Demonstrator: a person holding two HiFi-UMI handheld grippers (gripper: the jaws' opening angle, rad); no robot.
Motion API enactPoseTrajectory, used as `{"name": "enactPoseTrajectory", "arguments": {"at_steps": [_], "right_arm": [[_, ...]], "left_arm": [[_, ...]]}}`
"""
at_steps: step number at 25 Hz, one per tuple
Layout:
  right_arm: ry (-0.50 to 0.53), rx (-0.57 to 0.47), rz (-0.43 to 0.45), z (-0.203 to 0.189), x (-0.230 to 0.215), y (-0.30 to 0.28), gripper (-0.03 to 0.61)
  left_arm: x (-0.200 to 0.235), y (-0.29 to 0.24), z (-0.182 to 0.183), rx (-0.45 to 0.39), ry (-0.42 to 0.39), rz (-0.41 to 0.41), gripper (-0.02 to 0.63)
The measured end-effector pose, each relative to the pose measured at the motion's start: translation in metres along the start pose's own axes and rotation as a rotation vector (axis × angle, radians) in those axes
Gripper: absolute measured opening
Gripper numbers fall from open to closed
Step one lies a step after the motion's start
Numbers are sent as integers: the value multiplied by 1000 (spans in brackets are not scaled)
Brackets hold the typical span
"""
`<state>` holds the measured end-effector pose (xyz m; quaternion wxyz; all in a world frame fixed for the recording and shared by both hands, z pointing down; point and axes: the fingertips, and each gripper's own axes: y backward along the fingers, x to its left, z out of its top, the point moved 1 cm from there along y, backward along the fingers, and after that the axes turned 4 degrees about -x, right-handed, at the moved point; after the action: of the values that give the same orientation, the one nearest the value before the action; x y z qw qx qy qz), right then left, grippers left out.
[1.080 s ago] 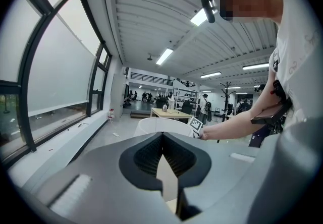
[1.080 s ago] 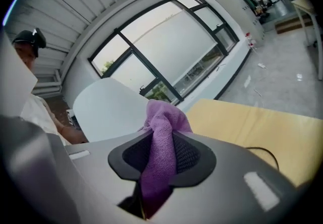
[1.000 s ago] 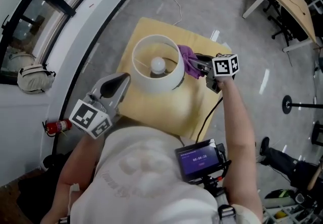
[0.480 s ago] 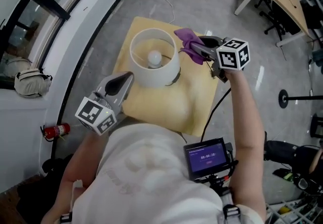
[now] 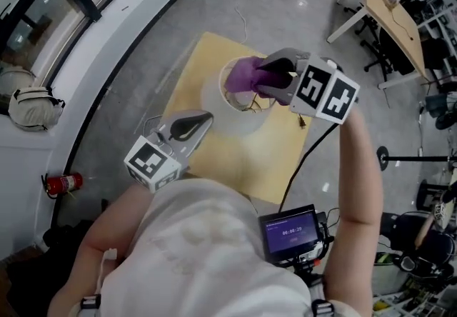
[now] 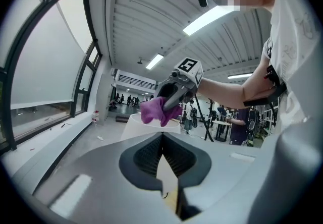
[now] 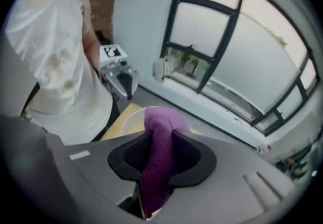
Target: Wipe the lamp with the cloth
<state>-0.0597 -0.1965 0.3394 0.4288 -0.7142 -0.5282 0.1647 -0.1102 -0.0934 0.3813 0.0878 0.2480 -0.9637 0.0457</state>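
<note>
The lamp's white shade (image 5: 235,112) stands on a yellow table top (image 5: 214,151). Much of its rim is hidden by the purple cloth (image 5: 246,76). My right gripper (image 5: 270,80) hangs over the shade's top, tilted down, shut on the cloth, which droops from its jaws onto the rim. In the right gripper view the cloth (image 7: 159,132) runs up between the jaws of the right gripper (image 7: 159,155), with the shade (image 7: 130,119) behind. My left gripper (image 5: 206,120) is held level beside the shade's near side, jaws together with nothing between them. Its own view shows the left gripper (image 6: 162,140), the cloth (image 6: 157,111) and the shade (image 6: 144,128).
A black cable (image 5: 303,158) runs off the table toward a small screen (image 5: 291,231) at the person's waist. A red fire extinguisher (image 5: 61,183) and a bag (image 5: 28,105) lie by the curved window wall. A wooden desk (image 5: 389,12) and a stand (image 5: 385,158) are at the right.
My right gripper has risen with the cloth from the shade's right side to above its rim, and has rolled over. The left gripper has stayed close to where it was.
</note>
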Motion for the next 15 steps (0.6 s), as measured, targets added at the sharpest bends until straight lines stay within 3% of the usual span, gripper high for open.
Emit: {"name": "enactPoseTrajectory", "arguments": {"at_steps": [3, 6, 9, 13, 15], "right_arm": [[174, 256, 145, -10, 25, -35, 117], [228, 338, 249, -10, 42, -61, 120], [154, 352, 226, -10, 34, -82, 121], [-65, 457, 106, -32, 11, -85, 123], [-124, 503, 73, -35, 8, -76, 123]], "left_arm": [[5, 8, -3, -17, 5, -24, 0], [13, 16, -5, -31, 22, -36, 0], [21, 21, -7, -33, 36, -41, 0], [24, 24, -7, -32, 23, -65, 0], [22, 26, -6, -32, 1, -88, 0]]}}
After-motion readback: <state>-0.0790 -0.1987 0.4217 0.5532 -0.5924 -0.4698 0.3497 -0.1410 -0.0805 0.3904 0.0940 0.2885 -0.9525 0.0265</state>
